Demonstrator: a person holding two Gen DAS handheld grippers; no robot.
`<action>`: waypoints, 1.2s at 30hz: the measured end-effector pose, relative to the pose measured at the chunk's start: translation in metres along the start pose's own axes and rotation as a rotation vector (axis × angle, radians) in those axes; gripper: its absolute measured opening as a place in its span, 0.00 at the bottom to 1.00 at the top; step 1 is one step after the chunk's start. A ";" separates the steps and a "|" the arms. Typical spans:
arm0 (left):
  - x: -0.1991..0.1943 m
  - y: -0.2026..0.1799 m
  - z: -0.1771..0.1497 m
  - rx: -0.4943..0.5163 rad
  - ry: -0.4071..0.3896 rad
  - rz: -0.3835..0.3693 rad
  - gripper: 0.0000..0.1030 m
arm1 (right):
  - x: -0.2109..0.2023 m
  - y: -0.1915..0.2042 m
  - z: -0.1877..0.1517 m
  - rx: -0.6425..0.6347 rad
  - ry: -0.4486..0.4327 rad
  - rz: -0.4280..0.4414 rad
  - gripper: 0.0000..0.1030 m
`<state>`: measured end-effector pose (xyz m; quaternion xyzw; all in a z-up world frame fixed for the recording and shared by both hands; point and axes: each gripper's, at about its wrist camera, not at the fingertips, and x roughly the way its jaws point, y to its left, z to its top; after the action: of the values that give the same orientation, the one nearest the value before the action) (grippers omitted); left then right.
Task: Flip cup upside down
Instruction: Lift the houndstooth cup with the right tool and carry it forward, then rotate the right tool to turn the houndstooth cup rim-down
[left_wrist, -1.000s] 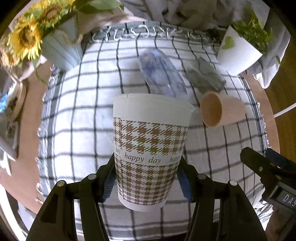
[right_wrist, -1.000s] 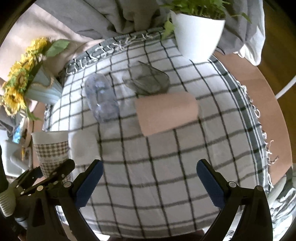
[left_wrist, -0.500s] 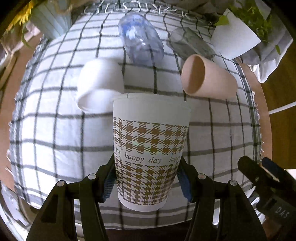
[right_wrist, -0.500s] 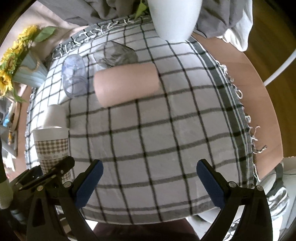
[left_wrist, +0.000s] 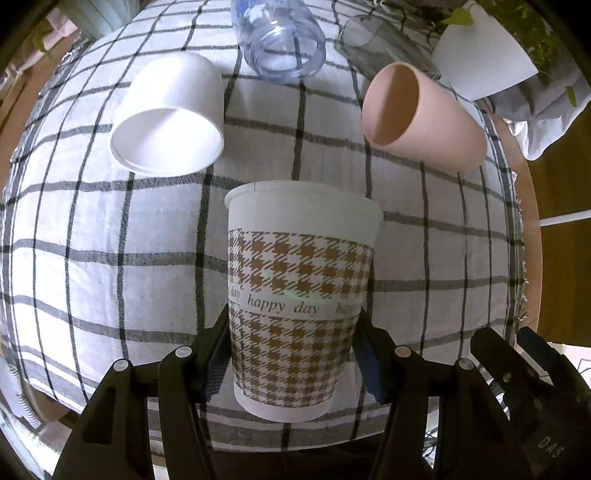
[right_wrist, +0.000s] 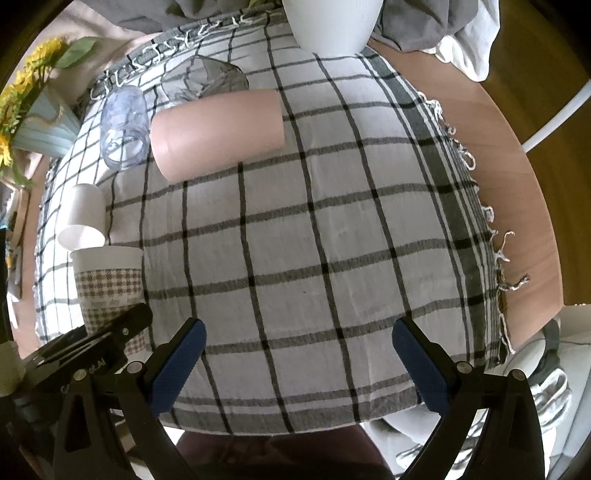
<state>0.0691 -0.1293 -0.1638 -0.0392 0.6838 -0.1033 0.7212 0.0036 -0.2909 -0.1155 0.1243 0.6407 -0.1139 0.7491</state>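
My left gripper (left_wrist: 293, 350) is shut on a paper cup with a brown houndstooth print and the words "happy day" (left_wrist: 301, 280). The cup points forward, wide rim away from the camera, held above the checked cloth (left_wrist: 92, 258). It also shows at the left of the right wrist view (right_wrist: 107, 284). My right gripper (right_wrist: 295, 354) is open and empty above the cloth's near edge.
Lying on their sides on the cloth are a white paper cup (left_wrist: 170, 122), a pink cup (left_wrist: 421, 110), a clear bluish plastic cup (left_wrist: 280, 40) and a grey glass (left_wrist: 384, 48). A white plant pot (left_wrist: 484, 62) and a sunflower vase (right_wrist: 33, 122) stand at the back.
Both grippers have risen and tipped to look down on the table. The left still holds the printed cup. The white cup came into the left view.
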 end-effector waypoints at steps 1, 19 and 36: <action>0.001 0.000 0.000 -0.001 0.003 0.001 0.57 | 0.001 0.000 -0.001 -0.002 0.003 -0.002 0.98; -0.020 0.003 -0.012 0.020 -0.012 0.023 0.86 | -0.007 0.004 -0.005 0.010 -0.010 -0.006 0.98; -0.070 0.070 -0.045 -0.020 -0.136 0.208 0.88 | -0.034 0.055 -0.026 -0.050 -0.097 0.056 0.98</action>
<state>0.0284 -0.0427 -0.1121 0.0180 0.6346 -0.0180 0.7724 -0.0074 -0.2299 -0.0832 0.1176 0.6025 -0.0826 0.7851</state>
